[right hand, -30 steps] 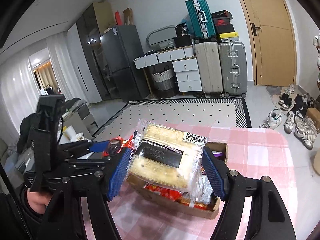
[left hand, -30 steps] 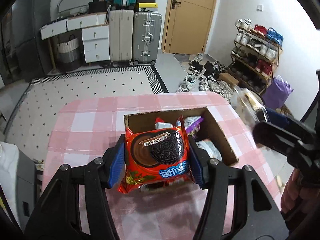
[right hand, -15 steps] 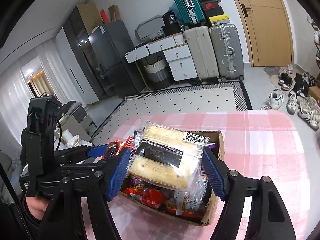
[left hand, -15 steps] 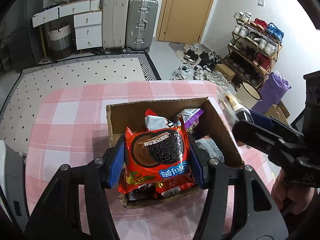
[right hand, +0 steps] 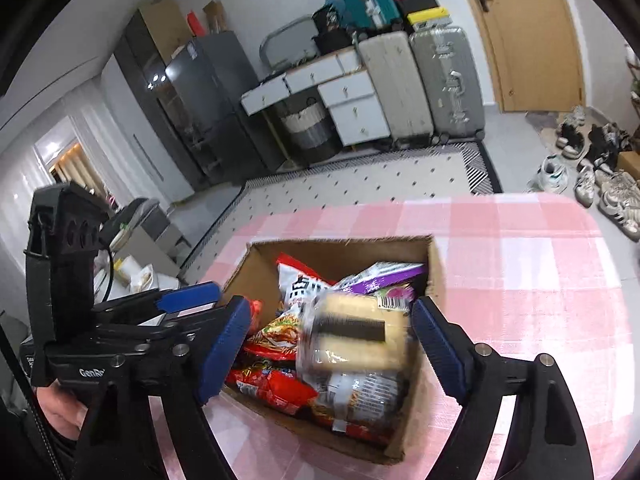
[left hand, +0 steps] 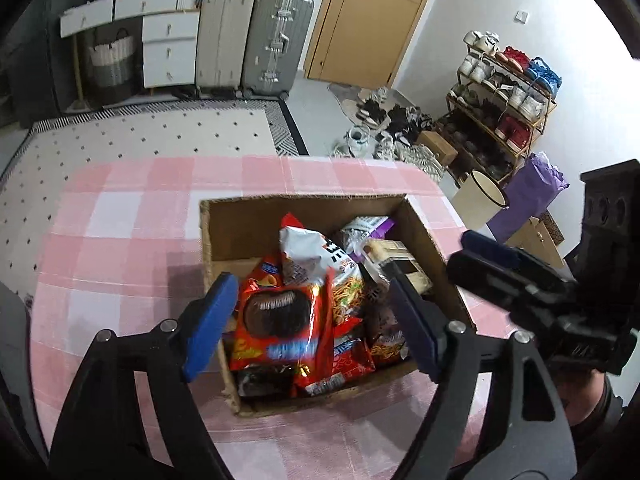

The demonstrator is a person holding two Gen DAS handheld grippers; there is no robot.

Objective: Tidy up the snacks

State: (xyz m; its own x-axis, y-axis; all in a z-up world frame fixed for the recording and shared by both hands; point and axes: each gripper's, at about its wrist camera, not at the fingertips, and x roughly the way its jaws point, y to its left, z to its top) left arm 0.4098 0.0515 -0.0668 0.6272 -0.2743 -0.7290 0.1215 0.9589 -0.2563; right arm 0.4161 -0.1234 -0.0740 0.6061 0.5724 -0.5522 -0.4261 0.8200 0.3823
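Observation:
A cardboard box [left hand: 304, 208] full of snack packets sits on the pink checked table; it also shows in the right wrist view [right hand: 344, 250]. My left gripper [left hand: 312, 324] is open above the box's near end, and the red Oreo pie packet [left hand: 280, 320] lies blurred below it, free of the pads. My right gripper [right hand: 332, 348] is open over the box, and the clear cracker pack [right hand: 356, 332] is blurred between the pads without touching them. The right gripper also shows in the left wrist view [left hand: 516, 276], at the box's right side.
The pink checked tablecloth [left hand: 120, 232] surrounds the box. Beyond the table are a dotted rug [left hand: 140, 136], suitcases [left hand: 276, 40], white drawers [left hand: 168, 52], a door [left hand: 372, 20] and a shoe rack [left hand: 504, 92] with shoes on the floor.
Both grippers have opened over the box. The Oreo packet has dropped from the left gripper and the cracker pack from the right one into the box.

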